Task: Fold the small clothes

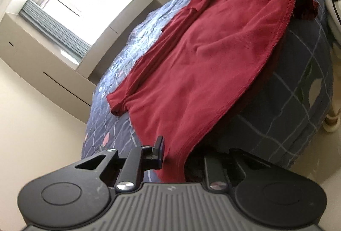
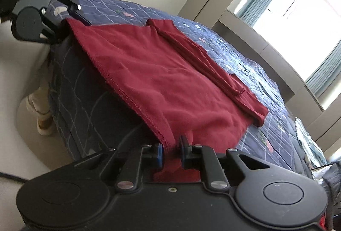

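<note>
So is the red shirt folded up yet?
Partly. The red shirt lies mostly spread on the bed, only its sleeves folded in; both grippers pinch its hem.

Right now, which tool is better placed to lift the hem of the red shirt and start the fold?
Neither alone: the left tool and right tool each pinch a hem corner of the red shirt at the bed edge, so both should probably lift together.

Dark red knit garment (image 1: 208, 56) (image 2: 162, 81) — spread flat, hem overhanging bed edge
</note>
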Available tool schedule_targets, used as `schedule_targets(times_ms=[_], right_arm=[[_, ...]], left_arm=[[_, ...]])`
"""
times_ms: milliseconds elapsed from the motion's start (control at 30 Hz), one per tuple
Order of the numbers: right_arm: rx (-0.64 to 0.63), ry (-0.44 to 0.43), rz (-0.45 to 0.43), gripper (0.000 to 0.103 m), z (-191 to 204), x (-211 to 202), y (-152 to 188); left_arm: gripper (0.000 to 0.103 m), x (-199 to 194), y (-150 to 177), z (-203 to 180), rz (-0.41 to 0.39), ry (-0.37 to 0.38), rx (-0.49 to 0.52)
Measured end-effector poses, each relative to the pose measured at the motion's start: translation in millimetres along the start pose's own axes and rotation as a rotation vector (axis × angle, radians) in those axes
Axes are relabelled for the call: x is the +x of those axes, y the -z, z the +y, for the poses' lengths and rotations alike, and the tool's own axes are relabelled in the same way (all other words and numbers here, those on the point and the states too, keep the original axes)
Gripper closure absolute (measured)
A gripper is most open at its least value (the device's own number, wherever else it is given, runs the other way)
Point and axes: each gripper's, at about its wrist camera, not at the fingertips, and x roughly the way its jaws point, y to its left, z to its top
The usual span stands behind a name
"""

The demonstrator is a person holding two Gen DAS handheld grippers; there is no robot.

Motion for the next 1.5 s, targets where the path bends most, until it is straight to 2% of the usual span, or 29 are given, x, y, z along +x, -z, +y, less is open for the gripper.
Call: schedule_targets(times_ms=[33,100,300,467,633,800,867,1000,1200,1333,1500], right_arm=[[0.002,-0.005,0.001,0.089,0,0,1],[0.006,-0.018,0.001,0.089,-2,-4,2],[-0.011,-0.020,0.003,0.089,-1,-8,3],[-0.007,-0.028,-0.008,0.093,-9,-11,-10],[0.043,-0.044,-0.042,0.093,-56,-12,-46],[0.072,-0.060,-0.073,0.093,-116,6,-90],[0.064,-0.054,-0.092,0.093,-140,17,-109],[0.025,-0.023,-0.099,0.093,-181,51,-143],[0.059,-0.010,-0.088,0.093,-239,119,-181],[0.112,-0.034,-0.053,0.093,-271,176,-194],[0.191,-0.105,-0.001,0.093,-295,247,-195]], left_arm=[[0.095,1,4,3,0.005,0.012,-0.004],[0.098,-2,7,8,0.003,0.035,-0.019],[0.099,-3,7,25,-0.045,0.074,-0.024],[0.099,-1,-10,58,-0.058,0.123,-0.080],[0.099,12,-40,110,-0.068,0.193,-0.184],[0.099,47,-78,173,-0.050,0.280,-0.304],[0.099,63,-96,196,-0.043,0.298,-0.315],[0.098,97,-132,231,-0.034,0.284,-0.301],[0.098,174,-176,268,0.031,0.281,-0.341],[0.098,243,-189,281,0.108,0.306,-0.380],[0.098,329,-183,290,0.207,0.376,-0.456]])
